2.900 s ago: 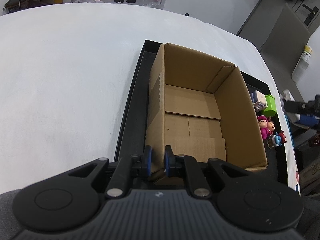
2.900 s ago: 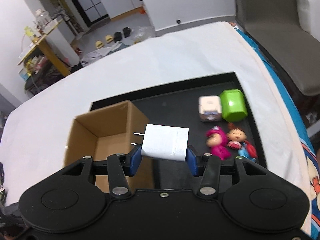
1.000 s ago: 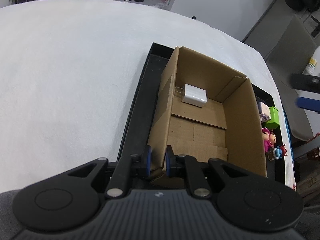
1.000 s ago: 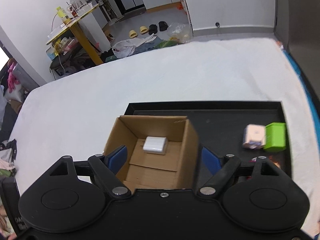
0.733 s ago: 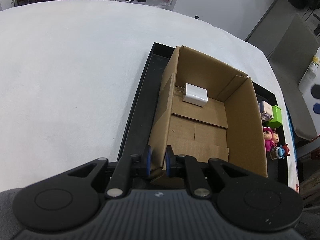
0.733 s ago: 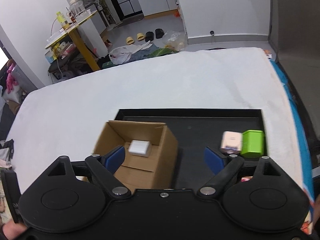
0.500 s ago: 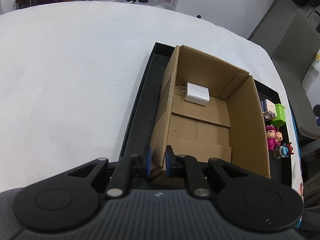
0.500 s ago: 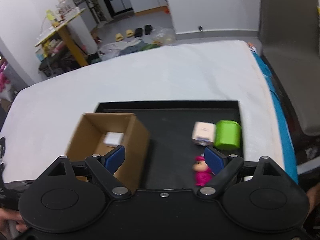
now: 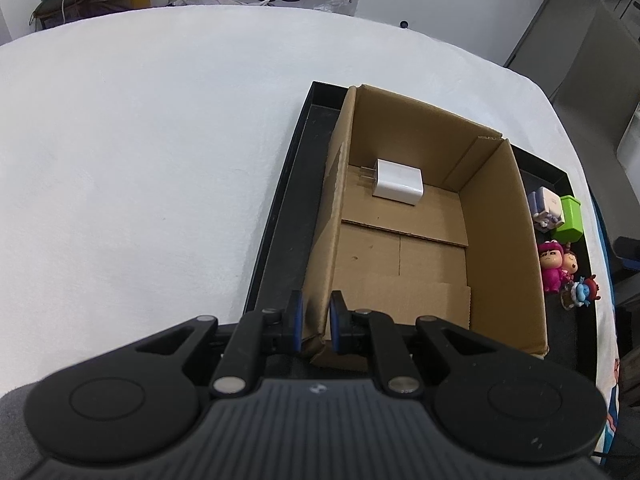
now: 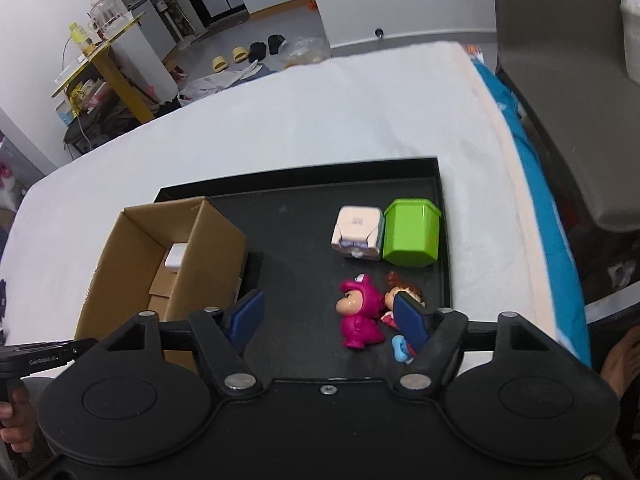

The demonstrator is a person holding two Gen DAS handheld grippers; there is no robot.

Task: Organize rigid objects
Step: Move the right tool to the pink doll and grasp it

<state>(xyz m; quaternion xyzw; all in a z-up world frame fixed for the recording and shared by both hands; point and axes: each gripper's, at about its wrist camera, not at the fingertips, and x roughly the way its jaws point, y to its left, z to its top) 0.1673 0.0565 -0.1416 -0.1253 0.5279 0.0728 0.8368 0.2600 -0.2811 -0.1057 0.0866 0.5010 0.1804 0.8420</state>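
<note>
On the black tray (image 10: 304,184), the left claw (image 9: 314,322) stays clamped on the cardboard box (image 9: 504,248) wall; the white charger (image 9: 398,183) lies inside. Beside the box, the right claw (image 10: 326,320) is closing, empty, around the pink figurine (image 10: 358,312), likely the next pick.

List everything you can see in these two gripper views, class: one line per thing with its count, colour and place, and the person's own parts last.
Cardboard box: one, brown, on the tray's left part.
Charger: one, white, inside the box by its far wall.
Tray: one, black, on the white table.
Cube toy: one, white, on the tray beside the green container.
Figurines: three, magenta, brown-haired, blue, near the tray's front.
Left gripper: black, shut on the box's near wall.
Right gripper: black, closing, nothing pressed yet.
</note>
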